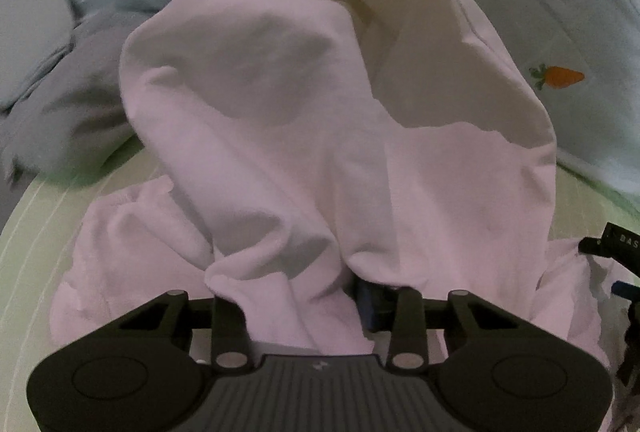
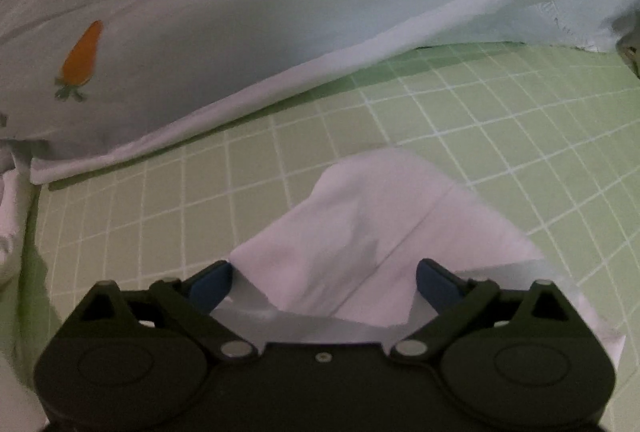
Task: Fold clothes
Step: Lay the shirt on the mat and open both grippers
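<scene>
Left tool (image 1: 304, 296): clenched on a bunch of the white garment (image 1: 320, 136), whose cloth drapes over both fingers and hides the pads except a strip of blue on one.
Right tool (image 2: 324, 286): blue pads (image 2: 210, 286) stand wide apart, cloth lying between them; neither pad presses on it, so it is released.
White garment: in the left view it rises in a tall, loose hump ahead of the left tool, one hemmed edge curling over at the top. In the right view a flat, pointed flap (image 2: 380, 224) with a straight seam lies on the bed sheet.
Bed sheet (image 2: 500, 136): green with a white grid; bare to the right of the flap and ahead of it up to the bedding.
Pale bedding (image 2: 280, 12): its folded edge runs slantwise across the sheet, well apart from the flap; it bears a carrot motif (image 2: 82, 58).
Grey pillow (image 1: 68, 104): just beside the hump on the left in the left view.
</scene>
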`<action>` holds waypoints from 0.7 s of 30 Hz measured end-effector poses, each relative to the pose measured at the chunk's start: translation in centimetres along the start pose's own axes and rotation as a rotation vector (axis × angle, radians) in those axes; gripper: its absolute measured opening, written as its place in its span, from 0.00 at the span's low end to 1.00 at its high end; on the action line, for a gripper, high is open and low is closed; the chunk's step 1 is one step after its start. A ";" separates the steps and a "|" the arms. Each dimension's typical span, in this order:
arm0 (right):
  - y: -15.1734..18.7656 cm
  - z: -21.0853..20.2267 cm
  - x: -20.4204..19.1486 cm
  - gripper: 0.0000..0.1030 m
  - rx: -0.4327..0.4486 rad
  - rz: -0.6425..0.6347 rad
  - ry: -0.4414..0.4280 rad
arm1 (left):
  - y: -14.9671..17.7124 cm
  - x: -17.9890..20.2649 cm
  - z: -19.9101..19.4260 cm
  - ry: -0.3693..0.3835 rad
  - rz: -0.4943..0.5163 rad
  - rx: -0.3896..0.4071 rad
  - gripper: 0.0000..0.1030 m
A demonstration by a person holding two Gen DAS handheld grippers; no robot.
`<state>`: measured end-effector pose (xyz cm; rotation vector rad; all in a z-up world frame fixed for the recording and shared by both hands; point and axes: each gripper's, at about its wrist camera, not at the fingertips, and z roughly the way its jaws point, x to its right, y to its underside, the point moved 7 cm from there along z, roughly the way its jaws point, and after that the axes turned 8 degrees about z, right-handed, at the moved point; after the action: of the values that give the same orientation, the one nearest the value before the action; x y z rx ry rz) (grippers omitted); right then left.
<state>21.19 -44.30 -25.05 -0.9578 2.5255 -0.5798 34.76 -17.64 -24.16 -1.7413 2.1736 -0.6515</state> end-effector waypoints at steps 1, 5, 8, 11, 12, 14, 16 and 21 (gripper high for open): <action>0.2 -0.3 0.1 0.94 0.004 -0.005 -0.003 | 0.0 0.3 0.2 -0.005 0.003 -0.001 0.38; 0.9 -1.6 0.5 0.57 0.022 -0.010 -0.035 | 0.4 0.2 -0.3 -0.003 0.008 0.009 0.26; 1.4 -3.2 1.4 0.12 0.015 0.056 -0.125 | 0.9 -0.7 -1.7 0.018 -0.022 0.019 0.23; 1.7 -5.7 2.4 0.04 0.088 0.046 -0.103 | 2.0 -2.3 -4.5 0.031 -0.044 0.043 0.26; 1.8 -7.0 3.1 0.04 0.117 0.044 -0.092 | 1.8 -3.1 -5.6 0.033 -0.044 0.058 0.25; 2.0 -9.6 4.3 0.03 0.175 0.040 -0.069 | 1.1 -4.1 -7.8 0.035 -0.041 0.091 0.25; 2.4 -12.0 6.3 0.03 0.216 0.054 -0.046 | 1.8 -4.5 -9.4 0.031 -0.039 0.109 0.25; 5.0 -17.8 11.2 0.03 0.276 0.063 0.011 | 5.1 -7.0 -11.7 0.022 -0.079 0.106 0.25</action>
<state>2.22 -44.32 -14.75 -0.7732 2.3936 -0.8878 26.46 -8.00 -17.09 -1.7803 2.0537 -0.7935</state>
